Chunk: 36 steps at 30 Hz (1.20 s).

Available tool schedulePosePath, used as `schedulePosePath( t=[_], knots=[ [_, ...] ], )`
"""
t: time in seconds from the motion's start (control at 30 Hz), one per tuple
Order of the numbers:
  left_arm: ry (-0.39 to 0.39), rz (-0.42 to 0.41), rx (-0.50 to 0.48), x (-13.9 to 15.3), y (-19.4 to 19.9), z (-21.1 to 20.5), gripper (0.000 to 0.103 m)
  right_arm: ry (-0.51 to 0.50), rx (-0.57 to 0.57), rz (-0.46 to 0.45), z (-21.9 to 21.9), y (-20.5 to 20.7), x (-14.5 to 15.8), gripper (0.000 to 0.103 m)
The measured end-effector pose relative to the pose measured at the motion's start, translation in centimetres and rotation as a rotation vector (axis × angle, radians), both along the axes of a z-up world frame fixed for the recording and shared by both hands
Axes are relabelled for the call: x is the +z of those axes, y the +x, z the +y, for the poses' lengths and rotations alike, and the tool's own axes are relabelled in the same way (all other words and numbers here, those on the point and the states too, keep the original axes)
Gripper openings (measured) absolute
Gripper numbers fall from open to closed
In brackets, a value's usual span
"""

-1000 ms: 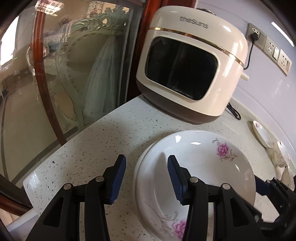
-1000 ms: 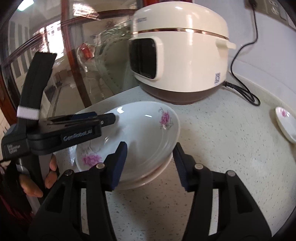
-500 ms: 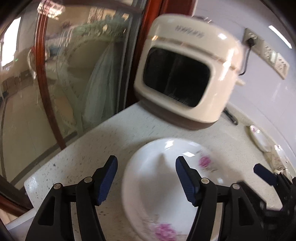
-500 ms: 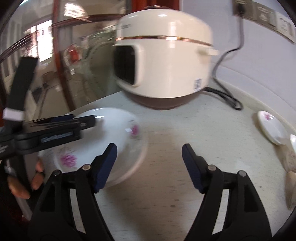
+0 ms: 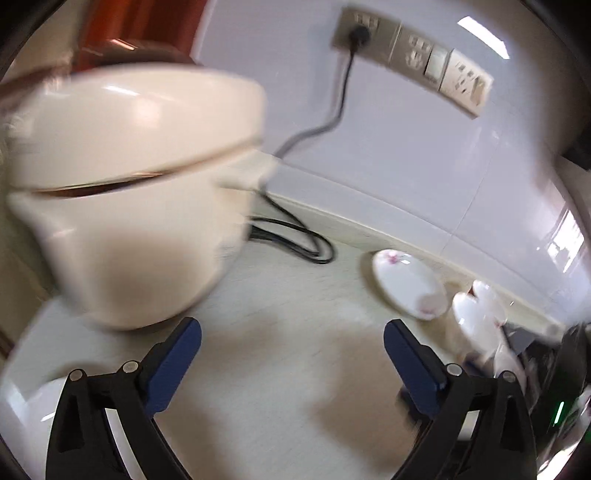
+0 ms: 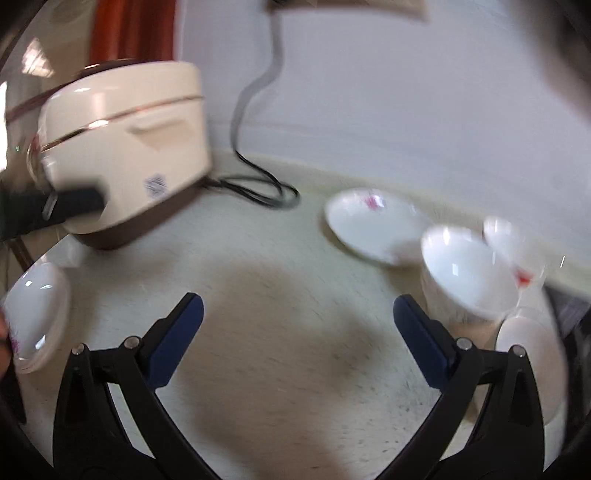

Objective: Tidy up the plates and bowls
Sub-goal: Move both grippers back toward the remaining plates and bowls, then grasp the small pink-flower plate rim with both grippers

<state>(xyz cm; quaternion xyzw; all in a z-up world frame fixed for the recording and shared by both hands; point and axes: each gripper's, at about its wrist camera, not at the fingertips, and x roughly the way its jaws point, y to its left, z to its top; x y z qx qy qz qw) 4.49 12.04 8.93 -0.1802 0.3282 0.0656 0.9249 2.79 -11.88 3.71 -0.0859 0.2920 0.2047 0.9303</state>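
Observation:
Both views are motion-blurred. My left gripper (image 5: 291,354) is open and empty above bare counter. My right gripper (image 6: 297,328) is open and empty too. A stack of white flowered plates (image 6: 35,314) sits at the counter's left end; its edge shows in the left wrist view (image 5: 33,406). A small flowered plate (image 6: 373,225) lies by the back wall, also in the left wrist view (image 5: 406,284). White bowls (image 6: 469,273) stand to its right, ahead of my right gripper's right finger; they also show in the left wrist view (image 5: 476,310).
A cream rice cooker (image 5: 129,184) stands at the left, also in the right wrist view (image 6: 125,147), its black cord (image 5: 295,240) coiled on the counter and plugged into a wall socket (image 5: 360,33). The speckled counter (image 6: 277,277) meets the wall behind.
Both grippers have opened wider and swung right, away from the plate stack toward the small plate and bowls. The stack stays at the counter's left end.

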Motion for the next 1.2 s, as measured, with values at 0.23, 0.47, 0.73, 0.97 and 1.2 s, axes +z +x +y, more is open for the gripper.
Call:
schedulePosePath(
  t=[0.23, 0.47, 0.73, 0.97, 1.2],
  knots=[
    [-0.136, 0.147, -0.105, -4.4, 14.1, -3.9, 0.100, -0.066, -0.113, 0.054, -1.8, 1.8, -1.1, 0.095],
    [-0.101, 0.158, -0.102, -7.8, 20.6, -6.4, 0.091, -0.069, -0.211, 0.107, -4.1, 3.1, -1.4, 0.075],
    [-0.006, 0.143, -0.189, -8.5, 20.7, -9.8, 0.018, -0.052, -0.225, 0.107, -4.5, 3.4, -1.2, 0.058],
    [0.020, 0.119, -0.182, -8.1, 15.3, -9.1, 0.011, 0.031, -0.207, 0.085, -5.8, 3.0, -0.4, 0.037],
    [0.004, 0.161, -0.131, -7.8, 8.1, -5.6, 0.011, 0.001, -0.088, 0.017, -3.9, 1.3, 0.1, 0.036]
  ],
)
